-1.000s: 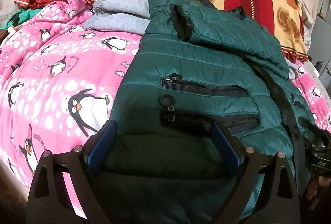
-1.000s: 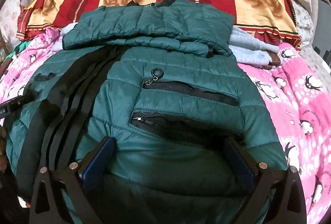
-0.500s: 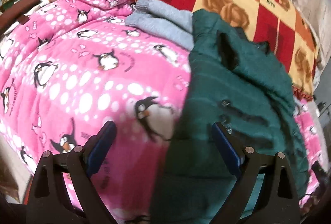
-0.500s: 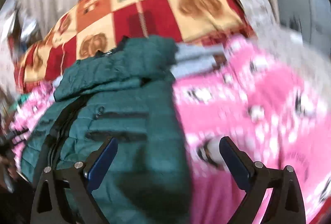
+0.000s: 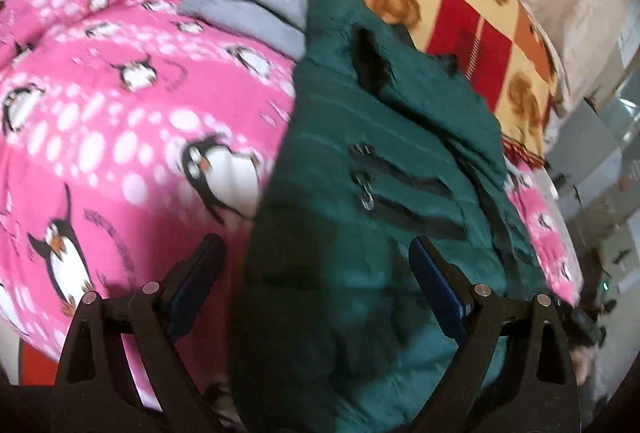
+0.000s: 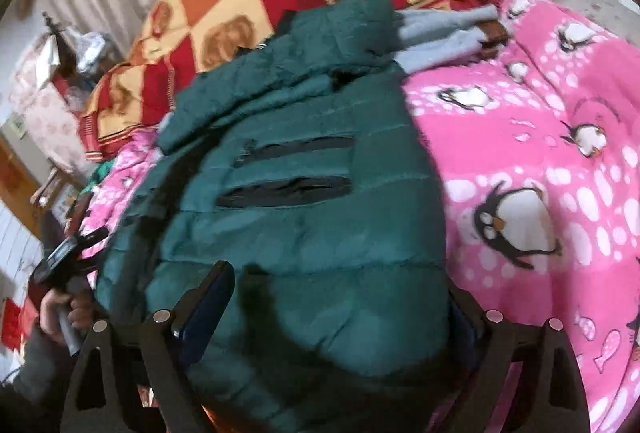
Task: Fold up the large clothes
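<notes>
The green jacket (image 6: 304,225) lies on the bed, centre of both frames. The right tool (image 6: 340,309) has just been closing a little around its near hem without pinching yet. The left tool (image 5: 316,273) stands wide open over the edge, holding nothing. I think next both must pinch the hem to fold.

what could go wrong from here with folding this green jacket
The green jacket is puffy, and the right gripper has been closing around its thick hem: it might pinch only the top layer. Its sleeve is folded loosely on top and could slide off onto the grey garment beside it.
</notes>
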Demonstrator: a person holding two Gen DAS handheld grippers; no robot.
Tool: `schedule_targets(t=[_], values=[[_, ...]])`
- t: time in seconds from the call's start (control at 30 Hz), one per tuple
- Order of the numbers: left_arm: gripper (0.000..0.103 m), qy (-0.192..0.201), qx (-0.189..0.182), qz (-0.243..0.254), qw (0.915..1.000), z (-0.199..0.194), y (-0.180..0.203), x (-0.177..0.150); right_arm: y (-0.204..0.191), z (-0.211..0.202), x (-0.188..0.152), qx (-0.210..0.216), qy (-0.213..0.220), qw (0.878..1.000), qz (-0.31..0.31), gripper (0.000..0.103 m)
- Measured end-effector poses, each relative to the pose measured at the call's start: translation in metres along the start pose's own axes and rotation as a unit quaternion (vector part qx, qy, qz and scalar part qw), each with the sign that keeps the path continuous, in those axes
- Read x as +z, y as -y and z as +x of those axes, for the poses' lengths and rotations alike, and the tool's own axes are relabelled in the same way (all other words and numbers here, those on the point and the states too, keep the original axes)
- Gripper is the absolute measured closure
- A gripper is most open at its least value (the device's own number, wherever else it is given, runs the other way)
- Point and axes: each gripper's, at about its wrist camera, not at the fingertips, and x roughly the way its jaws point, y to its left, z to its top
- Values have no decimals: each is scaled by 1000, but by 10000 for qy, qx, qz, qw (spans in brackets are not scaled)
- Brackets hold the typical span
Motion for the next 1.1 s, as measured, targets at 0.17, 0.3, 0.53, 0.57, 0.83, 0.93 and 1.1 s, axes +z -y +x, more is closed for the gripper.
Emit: schedule_targets(t=[0.17, 0.3, 0.53, 0.57, 0.83, 0.93, 1.1], values=[[10, -118, -109, 72, 9998, -3, 2, -5, -6, -7, 4, 523, 149, 9984, 135, 10], [10, 124, 9, -105, 9999, -10, -7, 3, -1, 8, 0, 92, -46, 9998, 175, 12], [10, -424, -786, 340, 9954, 0, 16, -6, -6, 11, -1, 111, -99, 9999, -5, 7], [10, -511, -1240, 89, 9909, -2, 11, -4, -7, 10, 0, 227, -118, 9997, 22, 5], [10, -708, -1172, -120, 9905, 12, 6, 17, -11, 14, -2, 257, -22, 9997, 9, 1], [10, -702, -935, 651, 9910, 13, 32, 8, -15, 13, -2, 159, -30, 9998, -140, 2], [10, -355, -388, 984, 9938, 13, 37, 2, -14, -3, 4, 481, 371, 9981, -32, 11]])
